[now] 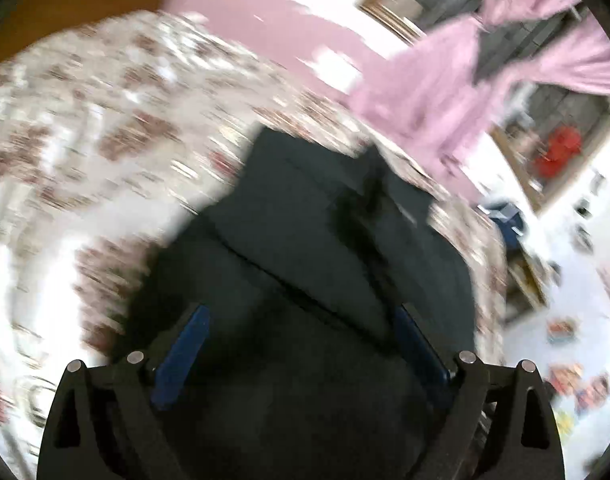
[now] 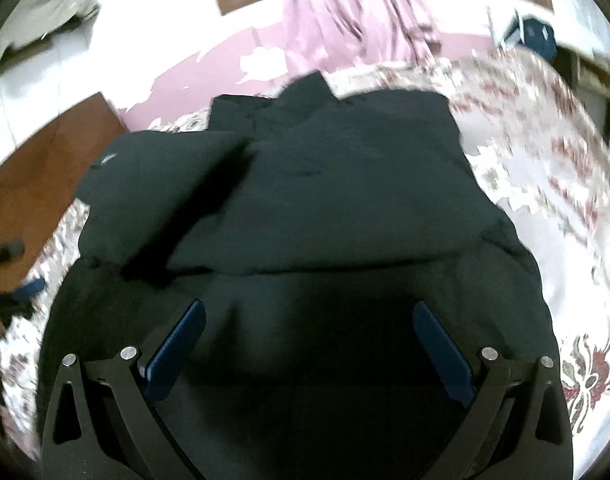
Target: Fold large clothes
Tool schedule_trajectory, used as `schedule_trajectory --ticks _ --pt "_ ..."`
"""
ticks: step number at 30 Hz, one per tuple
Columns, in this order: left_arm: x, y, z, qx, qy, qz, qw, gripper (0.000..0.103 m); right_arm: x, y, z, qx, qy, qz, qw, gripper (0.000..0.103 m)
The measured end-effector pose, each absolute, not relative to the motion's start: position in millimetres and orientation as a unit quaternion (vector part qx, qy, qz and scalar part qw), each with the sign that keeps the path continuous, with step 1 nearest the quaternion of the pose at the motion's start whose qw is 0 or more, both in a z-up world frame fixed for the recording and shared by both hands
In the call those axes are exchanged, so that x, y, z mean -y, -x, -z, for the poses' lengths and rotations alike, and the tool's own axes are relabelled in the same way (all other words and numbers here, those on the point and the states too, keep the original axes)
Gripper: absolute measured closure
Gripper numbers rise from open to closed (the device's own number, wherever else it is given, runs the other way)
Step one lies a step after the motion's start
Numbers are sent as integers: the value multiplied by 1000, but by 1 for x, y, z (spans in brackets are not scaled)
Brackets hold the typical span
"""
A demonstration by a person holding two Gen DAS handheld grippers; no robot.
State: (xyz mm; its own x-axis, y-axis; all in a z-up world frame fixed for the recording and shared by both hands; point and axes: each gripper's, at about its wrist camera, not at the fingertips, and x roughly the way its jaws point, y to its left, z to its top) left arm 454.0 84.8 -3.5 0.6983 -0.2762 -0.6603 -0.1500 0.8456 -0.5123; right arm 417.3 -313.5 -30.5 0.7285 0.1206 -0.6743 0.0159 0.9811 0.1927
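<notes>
A large black garment [image 1: 305, 240] lies on a bed with a floral cover [image 1: 105, 120]. In the right wrist view the garment [image 2: 305, 200] shows partly folded, with a sleeve laid across its left side and a fold edge running across the middle. My left gripper [image 1: 301, 320] is open, its blue pads apart, over the near part of the garment. My right gripper [image 2: 309, 320] is open too, just above the garment's near edge. Neither holds cloth. The left wrist view is blurred.
Pink curtains [image 1: 465, 80] hang by a window behind the bed. A brown wooden headboard or door [image 2: 33, 184] stands at the left. The floral cover [image 2: 545, 160] spreads to the right. A blue box [image 2: 537, 36] sits at the far right.
</notes>
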Motion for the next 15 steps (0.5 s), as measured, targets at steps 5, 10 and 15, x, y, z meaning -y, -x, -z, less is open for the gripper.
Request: schedule_trajectory --ticks 5,10,15 --pt "-112 -471 23 -403 305 -18 862 9 258 -424 10 -331 -21 -110 937 1" --pt "-126 -490 47 -417 378 -46 825 2 207 -454 -7 -323 28 -161 932 1" --pt "-136 -500 47 -403 388 -60 827 0 174 -482 -10 -319 94 -141 932 1"
